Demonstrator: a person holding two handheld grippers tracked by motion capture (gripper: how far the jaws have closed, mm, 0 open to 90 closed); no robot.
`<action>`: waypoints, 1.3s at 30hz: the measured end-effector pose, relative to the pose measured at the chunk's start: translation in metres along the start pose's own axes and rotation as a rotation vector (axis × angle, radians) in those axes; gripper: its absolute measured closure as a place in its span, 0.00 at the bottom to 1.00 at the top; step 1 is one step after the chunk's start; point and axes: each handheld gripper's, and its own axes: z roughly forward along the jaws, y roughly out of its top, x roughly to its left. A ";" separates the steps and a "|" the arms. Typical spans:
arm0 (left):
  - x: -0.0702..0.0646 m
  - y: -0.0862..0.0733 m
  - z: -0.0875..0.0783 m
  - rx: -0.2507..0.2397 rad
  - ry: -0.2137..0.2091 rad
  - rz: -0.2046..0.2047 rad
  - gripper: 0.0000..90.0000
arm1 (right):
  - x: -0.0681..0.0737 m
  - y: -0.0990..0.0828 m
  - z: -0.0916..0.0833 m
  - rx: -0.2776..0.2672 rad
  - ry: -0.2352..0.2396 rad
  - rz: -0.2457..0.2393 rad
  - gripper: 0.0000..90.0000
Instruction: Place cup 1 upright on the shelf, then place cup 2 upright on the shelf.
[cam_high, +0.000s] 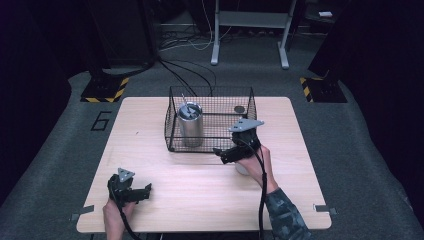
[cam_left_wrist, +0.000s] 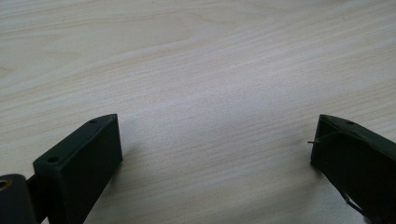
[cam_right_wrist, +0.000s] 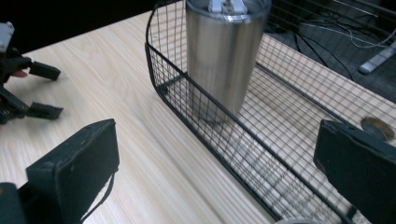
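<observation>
A black wire basket (cam_high: 172, 117) stands at the back middle of the wooden table (cam_high: 200, 185). A steel tumbler (cam_high: 190, 123) with a lid stands upright in its left half; a small dark disc (cam_high: 239, 109) lies in its far right corner. My right gripper (cam_high: 220, 155) hovers open just in front of the basket's front wall. The right gripper view shows the tumbler (cam_right_wrist: 224, 56) behind the basket wire (cam_right_wrist: 196, 126), with nothing between the open right gripper (cam_right_wrist: 215, 154). My left gripper (cam_high: 147, 193) is open near the front left, above bare wood (cam_left_wrist: 210, 70).
A pale round object (cam_high: 241, 169) sits on the table partly under the right hand. The left gripper (cam_right_wrist: 28, 88) appears far off in the right gripper view. Cables (cam_high: 185, 70) and a grey stand (cam_high: 250, 30) are on the floor beyond the table.
</observation>
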 end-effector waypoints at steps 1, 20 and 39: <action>0.000 0.000 0.000 0.000 0.000 0.000 0.02 | 0.000 -0.003 -0.002 0.004 -0.001 0.001 0.00; 0.000 0.000 0.000 0.001 0.005 0.004 0.02 | -0.026 -0.058 -0.038 0.030 -0.077 0.096 0.00; 0.000 0.000 -0.001 0.002 0.007 0.015 0.02 | -0.056 -0.092 -0.028 0.104 -0.054 0.160 0.00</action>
